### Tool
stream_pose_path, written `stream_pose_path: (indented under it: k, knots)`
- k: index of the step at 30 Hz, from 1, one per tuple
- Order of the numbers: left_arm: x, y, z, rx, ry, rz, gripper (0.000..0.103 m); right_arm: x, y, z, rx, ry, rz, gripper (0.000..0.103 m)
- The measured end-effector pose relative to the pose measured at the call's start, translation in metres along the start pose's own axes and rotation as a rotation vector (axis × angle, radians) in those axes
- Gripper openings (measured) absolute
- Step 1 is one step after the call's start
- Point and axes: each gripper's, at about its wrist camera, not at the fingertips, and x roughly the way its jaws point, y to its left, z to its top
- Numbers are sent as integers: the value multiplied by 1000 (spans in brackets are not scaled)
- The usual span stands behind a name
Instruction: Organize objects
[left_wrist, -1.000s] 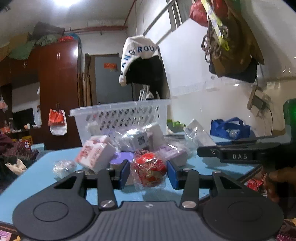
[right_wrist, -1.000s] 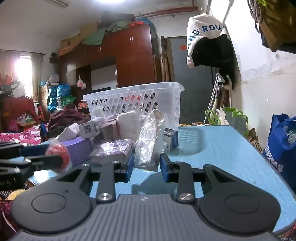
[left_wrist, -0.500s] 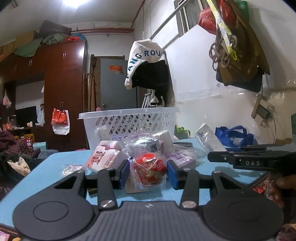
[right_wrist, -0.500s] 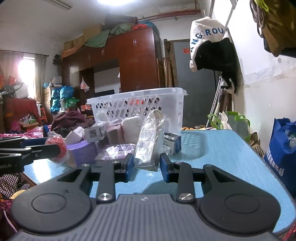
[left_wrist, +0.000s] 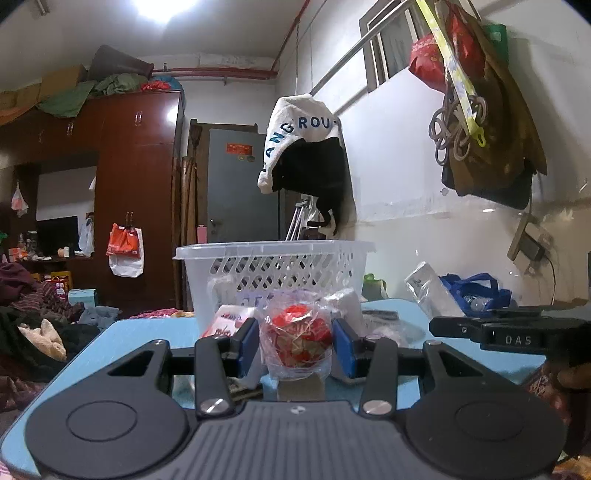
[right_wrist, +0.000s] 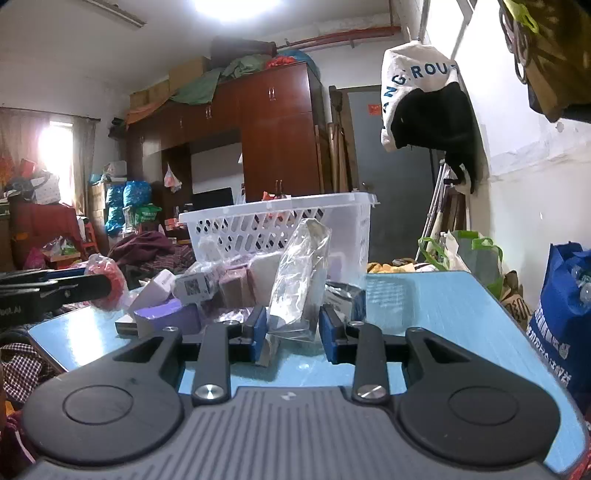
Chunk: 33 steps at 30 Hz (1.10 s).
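Pointing nearly level, the left gripper (left_wrist: 295, 345) was clamped on a red ball in clear wrap (left_wrist: 297, 341), held above the blue table (left_wrist: 136, 336). Beside it, the right gripper (right_wrist: 291, 328) squeezed the foot of a clear plastic packet (right_wrist: 299, 273) standing on the table. Behind lay a heap of small boxes (right_wrist: 207, 288), their labels too blurred to read. Farthest back stood the white basket (left_wrist: 275, 264); its contents were hard to make out, perhaps one pale packet.
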Motion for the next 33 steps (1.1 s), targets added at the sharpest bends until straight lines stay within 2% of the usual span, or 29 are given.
stream_pose_path:
  k: [5, 9, 13, 17, 20, 23, 26, 29, 31, 32, 33]
  knots:
    - [18, 8, 21, 0, 7, -37, 48, 1, 8, 15, -23, -20, 13, 34]
    - [42, 17, 59, 18, -8, -60, 48, 15, 13, 38, -47, -25, 18, 34]
    - [90, 31, 112, -12, 24, -72, 48, 47, 13, 79, -51, -24, 10, 34]
    - [154, 40, 147, -31, 85, -17, 48, 86, 7, 116, -70, -35, -14, 34]
    - [203, 47, 154, -69, 174, 8, 48, 121, -4, 135, -62, 5, 12, 34]
    - [234, 48, 149, -78, 238, 6, 48, 153, -11, 137, -106, 63, -58, 35]
    - [247, 55, 137, -116, 274, 13, 48, 175, -19, 129, -117, 128, -76, 34]
    - [248, 55, 129, -96, 282, 5, 48, 179, -21, 120, -119, 140, -84, 34]
    - [244, 53, 125, -58, 251, 26, 57, 178, -21, 117, -132, 139, -77, 36]
    - [244, 51, 128, -48, 243, 41, 75, 177, -20, 116, -133, 140, -81, 39]
    - [240, 51, 129, -45, 229, 59, 79, 177, -19, 119, -133, 139, -79, 53]
